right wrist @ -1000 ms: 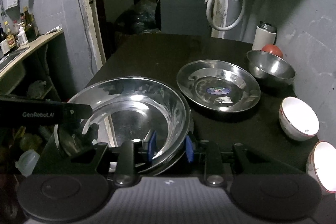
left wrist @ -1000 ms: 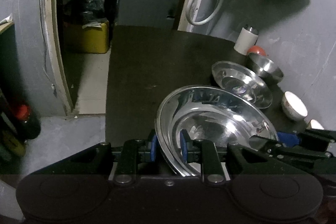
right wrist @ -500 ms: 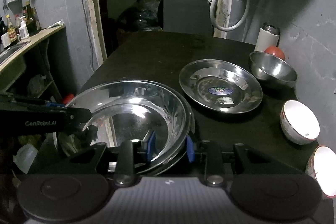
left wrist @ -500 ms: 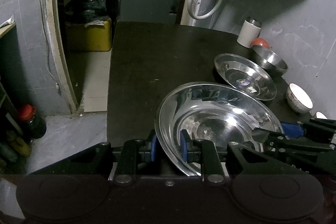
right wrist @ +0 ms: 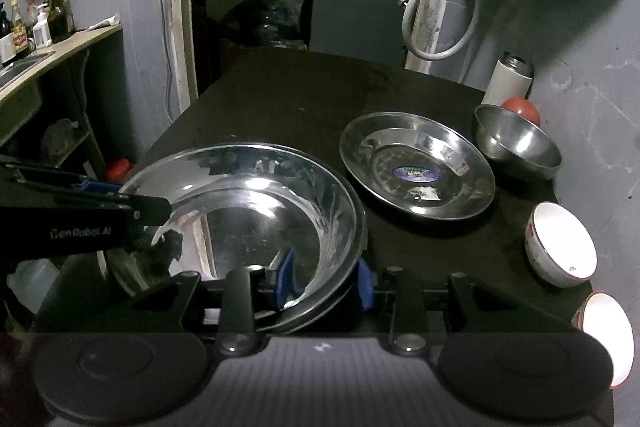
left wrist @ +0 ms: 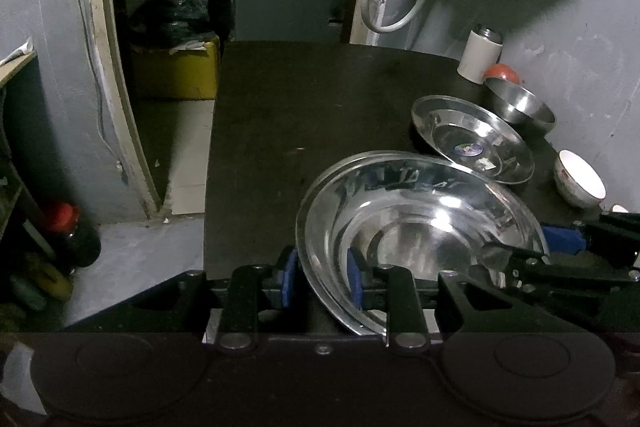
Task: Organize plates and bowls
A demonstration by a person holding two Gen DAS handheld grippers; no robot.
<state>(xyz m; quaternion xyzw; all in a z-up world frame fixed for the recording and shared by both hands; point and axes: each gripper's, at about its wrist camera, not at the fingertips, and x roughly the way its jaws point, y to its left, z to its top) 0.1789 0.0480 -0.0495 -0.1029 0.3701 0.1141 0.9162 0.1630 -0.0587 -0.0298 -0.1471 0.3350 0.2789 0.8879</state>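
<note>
A large steel basin [left wrist: 420,227] [right wrist: 256,207] is held above the near end of the black table [left wrist: 304,115] [right wrist: 304,95]. My left gripper [left wrist: 322,279] is shut on its left rim. My right gripper [right wrist: 325,281] is shut on its right rim and shows in the left wrist view [left wrist: 568,247]. The left gripper shows in the right wrist view [right wrist: 92,203]. A steel plate [left wrist: 474,145] [right wrist: 416,165] lies beyond the basin. A small steel bowl [left wrist: 520,107] [right wrist: 516,143] sits behind it.
A white ceramic bowl [left wrist: 578,183] [right wrist: 560,247] stands right of the plate, a second one [right wrist: 604,339] nearer. A white flask [left wrist: 478,55] [right wrist: 510,79] and a red ball [right wrist: 520,109] stand by the grey wall. A doorway and floor lie left of the table.
Both grippers with the basin have drawn back a little from the plate and bowls and tilted up, so more of the table's far end shows.
</note>
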